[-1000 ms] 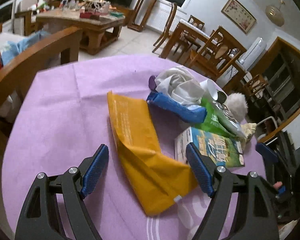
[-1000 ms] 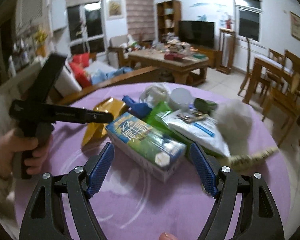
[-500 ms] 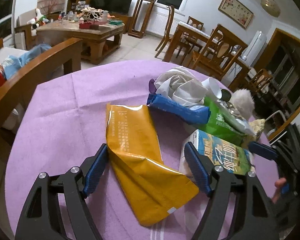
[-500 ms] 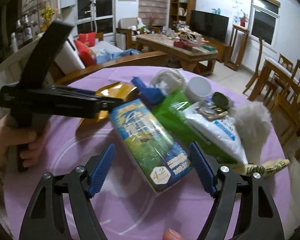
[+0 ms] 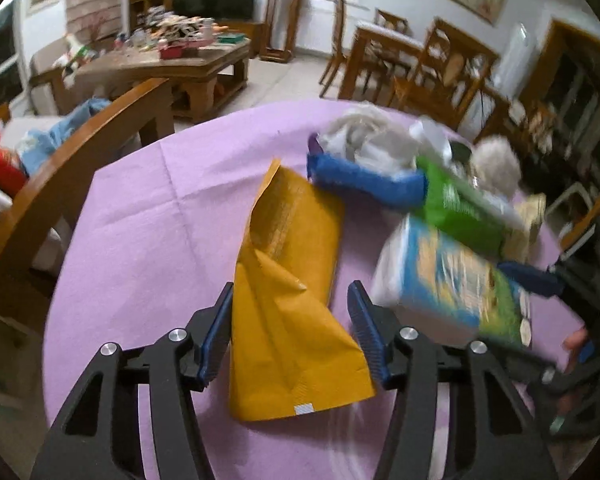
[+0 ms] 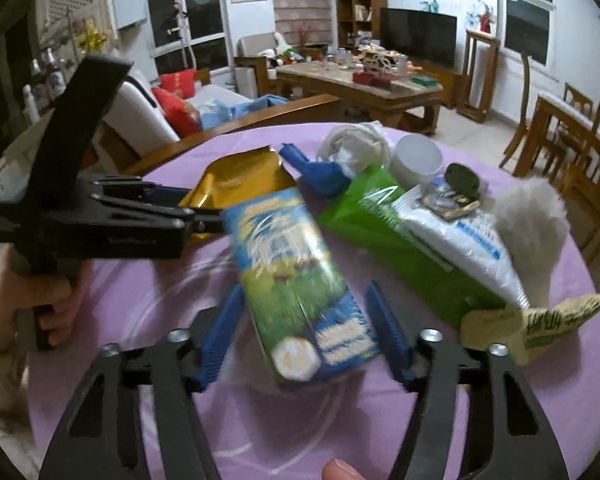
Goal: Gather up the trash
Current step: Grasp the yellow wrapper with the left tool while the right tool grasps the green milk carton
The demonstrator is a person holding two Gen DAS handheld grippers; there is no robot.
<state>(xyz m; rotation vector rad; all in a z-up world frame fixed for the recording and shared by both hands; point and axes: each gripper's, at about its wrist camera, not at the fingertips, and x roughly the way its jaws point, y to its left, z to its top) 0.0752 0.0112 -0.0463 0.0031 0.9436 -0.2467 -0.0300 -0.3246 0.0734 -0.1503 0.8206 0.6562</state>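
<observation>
1. Trash is lying piled on the purple cloth (image 5: 140,220).
2. Left gripper (image 5: 290,336) is straddling the yellow bag (image 5: 292,288), jaws spread.
3. Right gripper (image 6: 308,332) is straddling the carton (image 6: 296,280), jaws spread, contact unclear.
4. Green bag (image 6: 384,236) and cup (image 6: 416,156) are lying beyond.

White walls, pale tiled floor (image 5: 284,80), dark windows (image 6: 188,12). Cluttered wooden coffee table (image 6: 364,84) before a black television (image 6: 418,42) and a bookshelf (image 6: 356,4). Wooden dining table (image 5: 388,48) with chairs to the right, sofa with red cushions (image 6: 172,100) to the left.
</observation>
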